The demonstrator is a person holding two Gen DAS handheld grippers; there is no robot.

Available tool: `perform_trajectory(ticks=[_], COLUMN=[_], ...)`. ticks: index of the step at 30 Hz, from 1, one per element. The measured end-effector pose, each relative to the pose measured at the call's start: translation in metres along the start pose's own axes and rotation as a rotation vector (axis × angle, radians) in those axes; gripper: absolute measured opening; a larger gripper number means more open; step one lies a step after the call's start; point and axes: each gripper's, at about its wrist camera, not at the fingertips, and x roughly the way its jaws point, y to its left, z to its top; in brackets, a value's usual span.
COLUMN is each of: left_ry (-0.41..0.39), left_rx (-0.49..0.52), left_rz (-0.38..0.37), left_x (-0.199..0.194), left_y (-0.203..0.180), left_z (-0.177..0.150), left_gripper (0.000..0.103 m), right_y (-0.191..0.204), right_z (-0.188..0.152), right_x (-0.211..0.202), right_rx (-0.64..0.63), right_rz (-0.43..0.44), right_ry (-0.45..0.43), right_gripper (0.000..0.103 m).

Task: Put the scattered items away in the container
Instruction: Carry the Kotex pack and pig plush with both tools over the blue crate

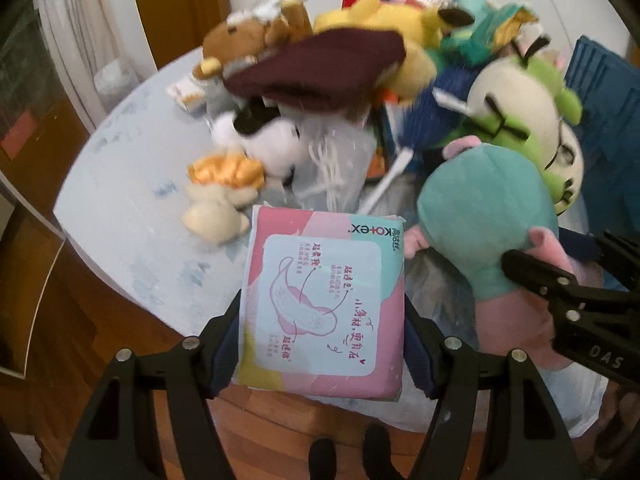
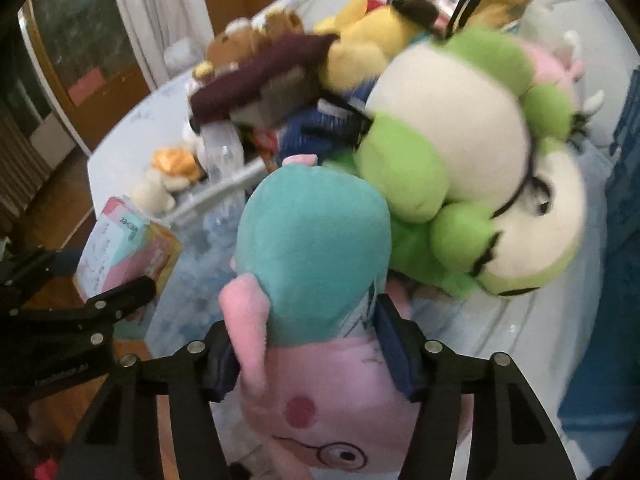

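Our left hand-held gripper (image 1: pixel 322 344) is clamped on a pink and teal sanitary pad pack (image 1: pixel 324 304), held at the near edge of the pale blue tabletop (image 1: pixel 120 184). Our right hand-held gripper (image 2: pixel 308 354) pinches a pink pig plush (image 2: pixel 316 300) in a teal dress at the neck. Beyond them a green and cream frog plush (image 2: pixel 460 152), a yellow plush (image 1: pixel 384 12), a maroon cloth (image 1: pixel 332 68) and smaller toys lie heaped together. A blue crate (image 1: pixel 608 128) stands at the right edge, seemingly the container. We judge both items are in mid-carry; next each must swing right over the crate's rim before we let go.
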Motion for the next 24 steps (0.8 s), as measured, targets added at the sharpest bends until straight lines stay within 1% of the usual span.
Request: perform_trajectory(ticks=[1,4,6,8,12,19,24], left_ry=[-0.008,-0.017,-0.017,-0.013,-0.022,-0.079,-0.154], left_rx=[0.002,0.012,0.021,0.024,0.03,0.052,0.086], left_rz=[-0.003,-0.014,-0.023,-0.03,-0.039,-0.063,-0.092], left_x=[-0.004,-0.014,-0.017,-0.017,-0.023,-0.049,-0.081], left_y=[0.002,0.007,0.011,0.014,0.016,0.012,0.003], left_z=[0.001,-0.001,-0.004,-0.006,-0.009,-0.001,0.012], left_gripper=[0.068,0.068,0.068,0.068,0.068,0.068,0.068], right_y=[0.001,0.0,0.002,-0.001,-0.006,0.006,0.015], right_z=[0.001,0.001,-0.008,-0.025,-0.035,-0.018,-0.005], right_x=[-0.007,-0.014,-0.013,-0.013,-0.018,-0.067,-0.103], right_rx=[0.004,0.032,0.053,0.08,0.141,0.128,0.118], right_rz=[-0.003,-0.013,-0.004,0.006,-0.007,-0.051,-0.082], right_ry=[-0.008,0.01,0.059,0.08,0.056,-0.07,-0.159], right_gripper=[0.059,0.059,0.059,0.058,0.057,0.057,0.057])
